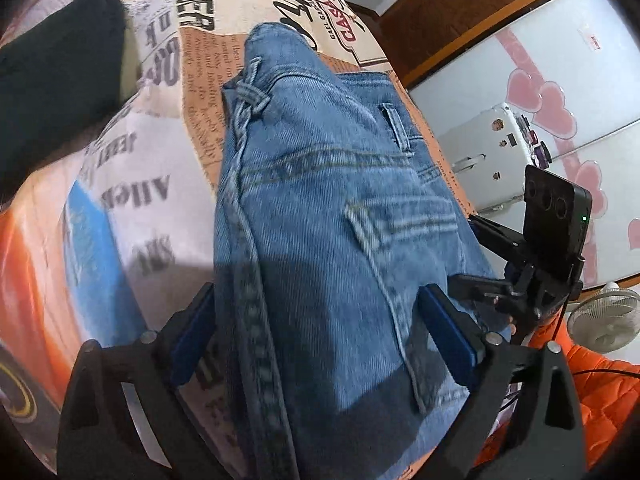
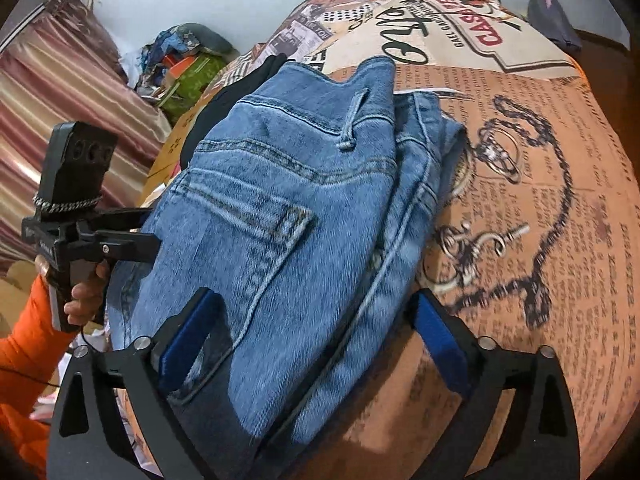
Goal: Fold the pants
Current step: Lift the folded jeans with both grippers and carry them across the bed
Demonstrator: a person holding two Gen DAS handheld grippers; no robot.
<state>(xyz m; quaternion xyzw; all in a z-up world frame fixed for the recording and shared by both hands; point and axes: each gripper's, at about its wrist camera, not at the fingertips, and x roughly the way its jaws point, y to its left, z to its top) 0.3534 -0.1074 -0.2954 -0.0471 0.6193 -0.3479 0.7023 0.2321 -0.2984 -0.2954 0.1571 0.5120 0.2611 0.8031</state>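
Blue denim jeans [image 1: 320, 208] lie folded on a bed covered with a newspaper-print sheet [image 1: 168, 184]. The back pocket and waistband face up. My left gripper [image 1: 320, 332] is open, its blue pads either side of the jeans' near end, just above the fabric. My right gripper [image 2: 312, 340] is open too, and straddles the same bundle [image 2: 280, 200] from the other side. Each gripper shows in the other's view: the right one [image 1: 532, 280] at the jeans' right edge, the left one [image 2: 104, 248] at their left edge.
A black garment [image 1: 56, 80] lies on the bed beyond the jeans to the left. A white cabinet with pink hearts [image 1: 560, 80] and a small fan [image 1: 604, 320] stand past the bed edge. Striped curtains [image 2: 60, 120] and a clutter pile [image 2: 180, 64] are on the other side.
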